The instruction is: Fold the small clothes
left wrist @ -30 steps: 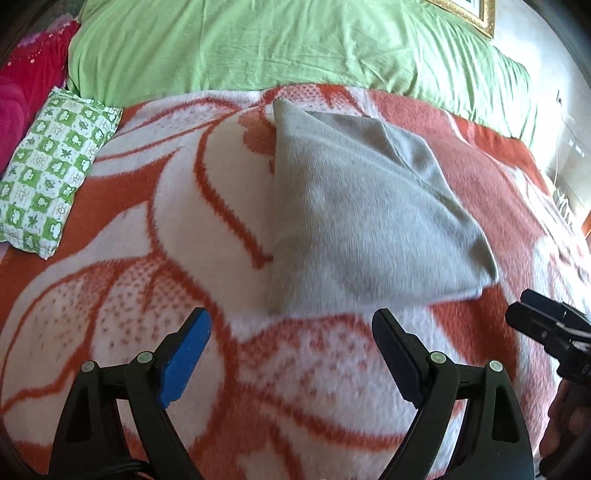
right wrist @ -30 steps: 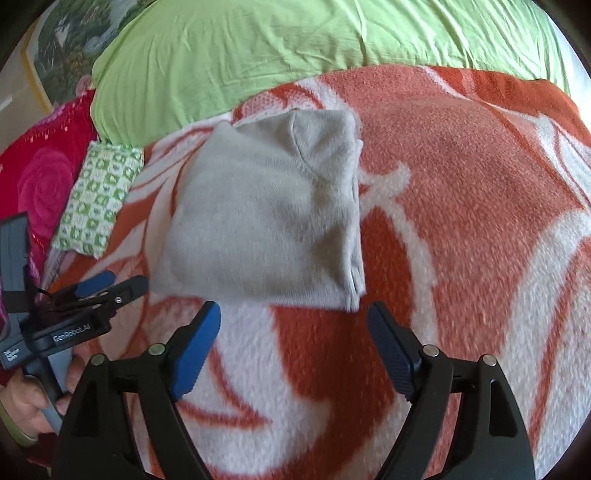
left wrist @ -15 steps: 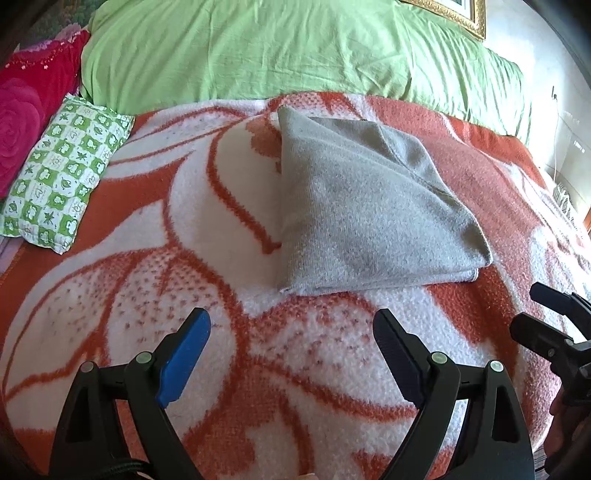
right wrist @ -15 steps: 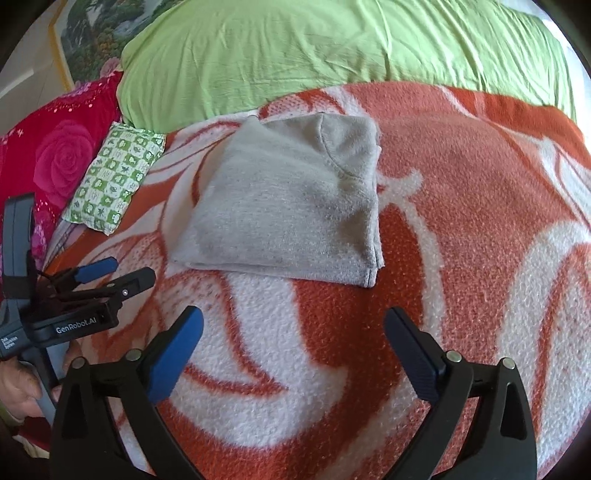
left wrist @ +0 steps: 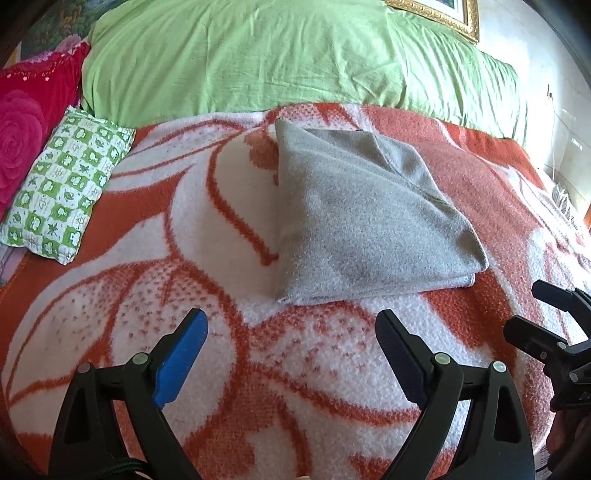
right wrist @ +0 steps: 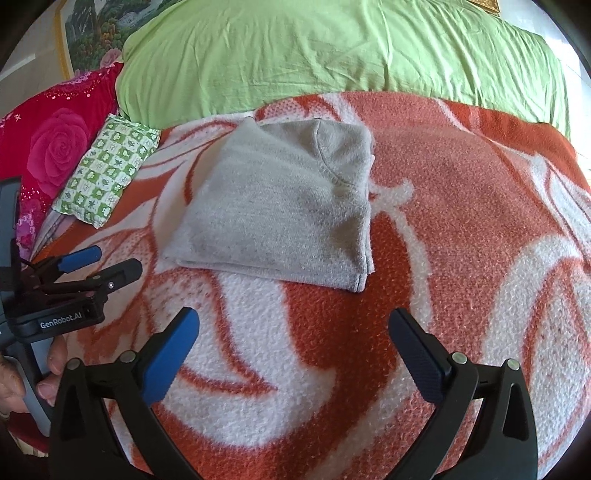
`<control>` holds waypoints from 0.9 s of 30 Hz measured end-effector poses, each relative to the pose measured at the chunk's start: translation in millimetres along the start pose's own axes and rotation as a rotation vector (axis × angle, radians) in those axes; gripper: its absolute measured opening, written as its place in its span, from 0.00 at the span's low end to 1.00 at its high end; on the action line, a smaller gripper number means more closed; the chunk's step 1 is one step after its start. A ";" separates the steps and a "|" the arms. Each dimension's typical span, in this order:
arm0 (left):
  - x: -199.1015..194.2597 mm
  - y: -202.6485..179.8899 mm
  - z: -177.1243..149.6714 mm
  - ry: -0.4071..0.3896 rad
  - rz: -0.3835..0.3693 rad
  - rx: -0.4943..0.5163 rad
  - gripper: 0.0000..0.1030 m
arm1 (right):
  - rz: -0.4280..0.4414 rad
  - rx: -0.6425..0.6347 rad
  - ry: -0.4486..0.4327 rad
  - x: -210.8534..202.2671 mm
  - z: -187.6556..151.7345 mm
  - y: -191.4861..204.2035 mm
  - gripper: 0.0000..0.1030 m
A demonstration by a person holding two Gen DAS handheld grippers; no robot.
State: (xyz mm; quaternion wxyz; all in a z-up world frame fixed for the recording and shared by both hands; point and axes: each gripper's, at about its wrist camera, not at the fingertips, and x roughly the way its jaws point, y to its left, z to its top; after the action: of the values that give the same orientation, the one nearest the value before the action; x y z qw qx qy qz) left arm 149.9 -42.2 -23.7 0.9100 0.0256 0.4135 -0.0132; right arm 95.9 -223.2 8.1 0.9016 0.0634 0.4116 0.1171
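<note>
A grey knitted garment (left wrist: 369, 229) lies folded into a flat square on the orange and white blanket (left wrist: 229, 369); the right wrist view shows the same garment (right wrist: 280, 206). My left gripper (left wrist: 291, 321) hovers open just short of its near edge, nothing between the blue pads. My right gripper (right wrist: 293, 315) is also short of the near edge, its jaws opening wide and empty. Each gripper shows in the other's view: the right gripper (left wrist: 554, 325) at the right edge, the left gripper (right wrist: 99, 262) at the left with a hand under it.
A green duvet (left wrist: 295, 59) covers the far half of the bed. A green and white checked small pillow (left wrist: 62, 184) and a red rose-print cushion (left wrist: 18, 136) lie at the left. A gold picture frame (left wrist: 443, 14) hangs on the far wall.
Both grippers have drawn back from the folded garment, which now sits farther off in both views. The right gripper's jaws have spread wider.
</note>
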 end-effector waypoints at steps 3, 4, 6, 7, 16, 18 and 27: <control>3.1 1.8 1.4 0.001 -0.009 -0.003 0.91 | -0.016 -0.013 0.000 3.0 1.5 1.9 0.99; 3.9 2.1 2.0 0.000 -0.007 -0.002 0.91 | -0.026 -0.020 -0.003 4.4 2.4 2.2 0.99; 5.8 2.0 3.3 -0.002 -0.002 0.001 0.91 | -0.033 -0.019 -0.001 7.7 3.1 1.6 0.99; 7.1 2.3 4.2 -0.001 -0.003 0.001 0.91 | -0.032 -0.015 0.002 9.5 3.6 1.1 0.99; 18.6 2.3 5.7 0.015 -0.008 0.001 0.92 | -0.034 -0.012 -0.013 18.4 6.7 1.0 0.99; 21.3 1.4 5.7 0.024 -0.010 0.003 0.92 | -0.033 -0.006 -0.010 20.9 7.4 0.3 0.99; 32.0 0.9 8.6 0.039 -0.015 -0.008 0.92 | -0.045 -0.011 0.001 29.1 14.3 -3.4 0.99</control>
State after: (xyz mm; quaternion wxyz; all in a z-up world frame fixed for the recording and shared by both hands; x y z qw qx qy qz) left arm 177.5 -41.9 -42.2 0.9017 0.0192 0.4316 -0.0177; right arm 125.7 -219.1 -4.4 0.9042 0.0494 0.4125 0.0992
